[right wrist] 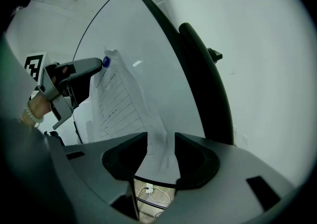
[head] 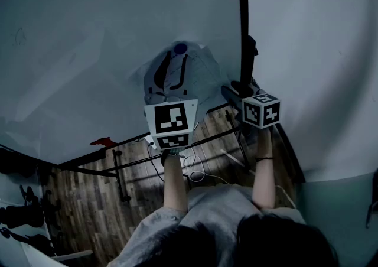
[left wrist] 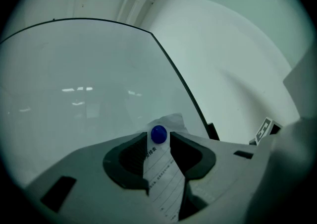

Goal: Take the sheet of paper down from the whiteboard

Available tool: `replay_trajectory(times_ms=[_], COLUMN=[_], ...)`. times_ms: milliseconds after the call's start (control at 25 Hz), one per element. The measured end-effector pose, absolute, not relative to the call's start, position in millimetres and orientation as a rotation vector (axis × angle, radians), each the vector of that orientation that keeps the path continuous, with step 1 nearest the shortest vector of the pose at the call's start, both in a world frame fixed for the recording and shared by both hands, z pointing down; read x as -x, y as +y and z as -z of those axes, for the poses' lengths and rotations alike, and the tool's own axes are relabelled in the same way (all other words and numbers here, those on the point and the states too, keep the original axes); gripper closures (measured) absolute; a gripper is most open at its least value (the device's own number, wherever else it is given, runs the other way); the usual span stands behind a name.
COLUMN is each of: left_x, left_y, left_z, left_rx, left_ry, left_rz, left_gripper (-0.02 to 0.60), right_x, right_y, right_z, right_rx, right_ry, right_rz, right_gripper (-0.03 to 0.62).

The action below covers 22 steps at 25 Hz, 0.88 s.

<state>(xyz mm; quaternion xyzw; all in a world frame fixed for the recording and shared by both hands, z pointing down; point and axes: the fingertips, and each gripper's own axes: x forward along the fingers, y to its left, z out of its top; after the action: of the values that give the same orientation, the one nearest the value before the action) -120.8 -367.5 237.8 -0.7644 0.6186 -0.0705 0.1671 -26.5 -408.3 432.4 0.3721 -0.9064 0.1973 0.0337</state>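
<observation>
My two grippers, both spread open at the board

My left gripper (left wrist: 159, 138) has a small round blue magnet (left wrist: 158, 133) between its open jaws. My right gripper (right wrist: 161, 139) gapes around the bottom of the white printed paper sheet (right wrist: 116, 101), pinned on the shiny whiteboard (left wrist: 84, 89).

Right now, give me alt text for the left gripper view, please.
The left gripper, jaws open, frames a round blue magnet pinning the top of a printed sheet of paper to a whiteboard. The sheet hangs down between the jaws.
</observation>
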Motion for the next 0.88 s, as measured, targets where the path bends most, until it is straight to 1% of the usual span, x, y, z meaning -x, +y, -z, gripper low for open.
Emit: replay_trajectory(times_ms=[400,560,720,880], left_x=[112,109,109,112], left_y=[-379,-379,-381,-382], left_z=[-240,-240,-238,-239], left_rx=[1.998,1.947,1.913,1.874], left_ry=[1.752,1.744,1.765,1.771], left_rz=[0.349,0.379,0.391,0.4], left_gripper=[0.46,0.46,0.46,0.46], right_x=[31,36,47,52], right_y=[-419,-415,-410,-407], right_z=[-439,-441,-444,-442], right_rx=[-1.104,-1.003,-0.931,-0.896], right_ry=[-2.781,-2.802,-2.796,-2.803], right_rz=[-0.648,-0.677,-0.63,-0.576], right_gripper=[0.444,0.444,0.452,0.545])
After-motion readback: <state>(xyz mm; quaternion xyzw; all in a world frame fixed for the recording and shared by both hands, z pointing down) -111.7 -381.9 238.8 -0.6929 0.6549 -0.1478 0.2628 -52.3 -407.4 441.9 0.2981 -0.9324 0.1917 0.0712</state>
